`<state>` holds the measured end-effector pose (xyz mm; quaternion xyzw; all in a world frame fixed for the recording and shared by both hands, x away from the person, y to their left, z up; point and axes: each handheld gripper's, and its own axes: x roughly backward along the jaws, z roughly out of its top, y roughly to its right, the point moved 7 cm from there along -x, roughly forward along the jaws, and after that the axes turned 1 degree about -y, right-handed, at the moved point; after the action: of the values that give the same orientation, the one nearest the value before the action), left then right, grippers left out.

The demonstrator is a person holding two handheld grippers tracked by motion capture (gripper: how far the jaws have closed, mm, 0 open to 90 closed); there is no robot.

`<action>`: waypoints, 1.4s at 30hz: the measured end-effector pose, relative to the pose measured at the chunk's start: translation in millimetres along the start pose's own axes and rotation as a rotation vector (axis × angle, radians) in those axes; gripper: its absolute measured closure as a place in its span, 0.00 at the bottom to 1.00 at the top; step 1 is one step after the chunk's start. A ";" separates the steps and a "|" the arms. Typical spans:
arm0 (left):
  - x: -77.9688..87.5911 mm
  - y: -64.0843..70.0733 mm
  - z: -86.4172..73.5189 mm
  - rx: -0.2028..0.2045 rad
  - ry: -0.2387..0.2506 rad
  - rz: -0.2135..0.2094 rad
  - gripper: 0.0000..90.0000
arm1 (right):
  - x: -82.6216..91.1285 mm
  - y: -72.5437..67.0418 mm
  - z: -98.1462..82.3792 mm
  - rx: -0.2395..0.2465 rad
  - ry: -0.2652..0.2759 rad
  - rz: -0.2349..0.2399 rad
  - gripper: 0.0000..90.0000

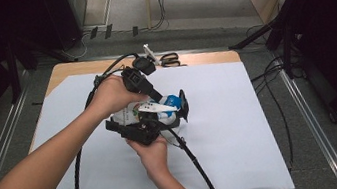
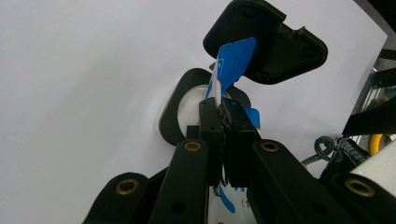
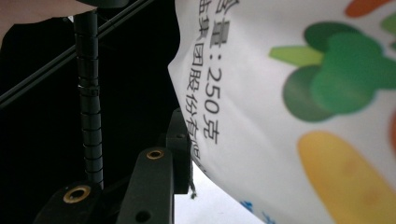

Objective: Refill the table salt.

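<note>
High view: both grippers meet mid-table over a white printed bag point(image 1: 131, 114) with a blue top edge. Left gripper point(image 1: 156, 96) comes in from above, right gripper point(image 1: 178, 108) holds the bag body from the near side. The step looks like pulling or tearing the bag's top, so the right should stay firm and low on the bag while the left keeps its bite right at the edge.

Left gripper view: jaws pressed together, pinching the bag's blue edge point(image 2: 232, 63); the right gripper's black pads sit behind it.

Right gripper view: the bag wall point(image 3: 299, 93) lies against the one visible pad point(image 3: 180, 149); jaws stand part spread around the bag's body.

Surface: white sheet point(image 1: 242, 129) on a wooden table point(image 1: 71, 68), scissors point(image 1: 169, 60) at the far edge. Grey floor, cables, dark curtains around.
</note>
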<state>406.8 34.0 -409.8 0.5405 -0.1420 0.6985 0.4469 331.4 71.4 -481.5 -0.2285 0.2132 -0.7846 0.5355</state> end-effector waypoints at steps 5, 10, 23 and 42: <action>0.1 -0.6 -0.3 0.003 0.009 0.001 0.99 | 0.1 0.4 -0.3 0.008 -0.006 -0.005 0.77; -1.1 -1.5 -1.0 0.004 0.011 -0.001 0.99 | -0.5 1.6 -1.8 0.010 -0.016 -0.011 0.77; 1.4 -2.7 -1.5 0.012 0.021 0.004 0.99 | -1.6 3.6 -5.4 0.028 -0.037 -0.023 0.77; 3.8 -1.9 -2.6 0.009 0.038 -0.019 0.99 | -0.6 6.5 -8.1 0.068 -0.064 -0.059 0.76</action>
<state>406.6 38.5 -408.0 0.5305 -0.1255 0.7050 0.4538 331.6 70.5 -491.8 -0.2412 0.1626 -0.7990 0.5262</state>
